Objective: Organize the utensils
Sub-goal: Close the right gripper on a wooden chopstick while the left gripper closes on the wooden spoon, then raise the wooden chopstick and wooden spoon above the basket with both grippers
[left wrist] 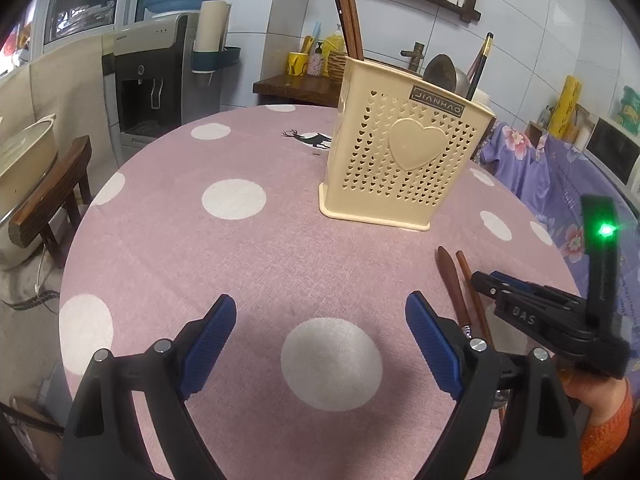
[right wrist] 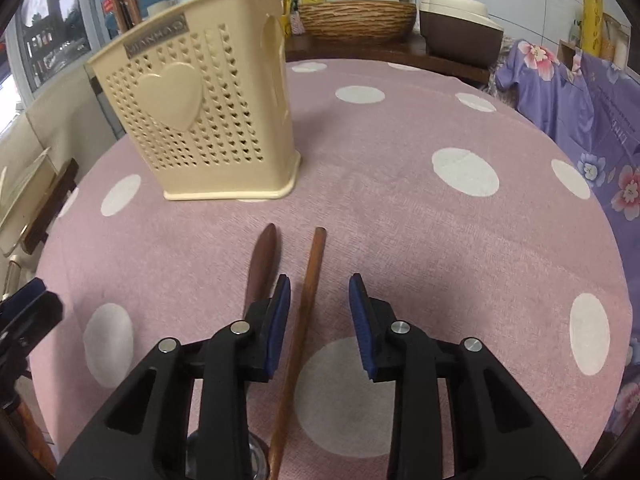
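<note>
A cream perforated utensil holder [left wrist: 404, 160] with a heart on its front stands on the pink dotted tablecloth [left wrist: 240, 264]; it also shows in the right wrist view [right wrist: 204, 120]. It holds brown chopsticks [left wrist: 350, 20], a ladle and a dark utensil. Two brown wooden-handled utensils lie on the cloth: a wider one [right wrist: 262, 264] and a thin round stick [right wrist: 304, 320]. My right gripper [right wrist: 320, 300] is open, its fingers straddling the thin stick just above the cloth. My left gripper [left wrist: 320, 320] is open and empty over the cloth, left of the utensils [left wrist: 452, 280].
A water dispenser [left wrist: 152, 80] and a wooden chair [left wrist: 52, 200] with a pot stand beyond the table's left edge. A sink counter [right wrist: 360, 20] and an appliance lie behind the table. A purple floral cloth [right wrist: 580, 100] hangs at the right.
</note>
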A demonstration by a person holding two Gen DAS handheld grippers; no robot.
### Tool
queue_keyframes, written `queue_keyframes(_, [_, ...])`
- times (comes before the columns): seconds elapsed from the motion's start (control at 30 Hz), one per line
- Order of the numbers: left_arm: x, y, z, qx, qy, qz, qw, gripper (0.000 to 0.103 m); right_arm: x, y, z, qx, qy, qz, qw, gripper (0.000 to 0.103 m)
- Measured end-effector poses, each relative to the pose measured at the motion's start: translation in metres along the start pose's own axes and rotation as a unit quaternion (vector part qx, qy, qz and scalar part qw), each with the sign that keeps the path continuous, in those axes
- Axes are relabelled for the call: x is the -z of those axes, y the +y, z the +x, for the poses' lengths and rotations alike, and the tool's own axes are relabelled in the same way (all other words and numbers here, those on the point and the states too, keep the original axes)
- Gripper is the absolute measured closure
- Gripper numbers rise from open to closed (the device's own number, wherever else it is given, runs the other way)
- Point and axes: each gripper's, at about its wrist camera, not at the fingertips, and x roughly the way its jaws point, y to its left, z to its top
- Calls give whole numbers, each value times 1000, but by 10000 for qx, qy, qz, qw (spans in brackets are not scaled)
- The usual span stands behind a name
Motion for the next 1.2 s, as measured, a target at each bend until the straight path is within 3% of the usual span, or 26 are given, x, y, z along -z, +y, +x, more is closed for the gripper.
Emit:
queue_keyframes(0.3, [10, -13, 3, 117, 73, 160, 9998, 18, 2, 9, 8, 299, -39, -310, 9991, 88])
queue_keyframes(0.5, [11, -24, 8, 206, 187, 303, 9992, 20, -4, -1, 11, 119, 35, -400, 9991, 95])
queue_keyframes(0.73, [7, -54, 28, 568, 619, 678, 9942, 45, 10, -34, -4, -35, 82, -170, 9998, 95])
queue_keyframes(0.9, [-3, -87, 56, 778, 917, 889, 9888, 53, 19, -54, -12, -65, 43, 55, 10000, 95])
queue_keyframes(1.2, [-11, -125, 104, 374, 1173, 1199, 9851, 73, 21, -59, -13, -182, 5, 126, 9998, 95])
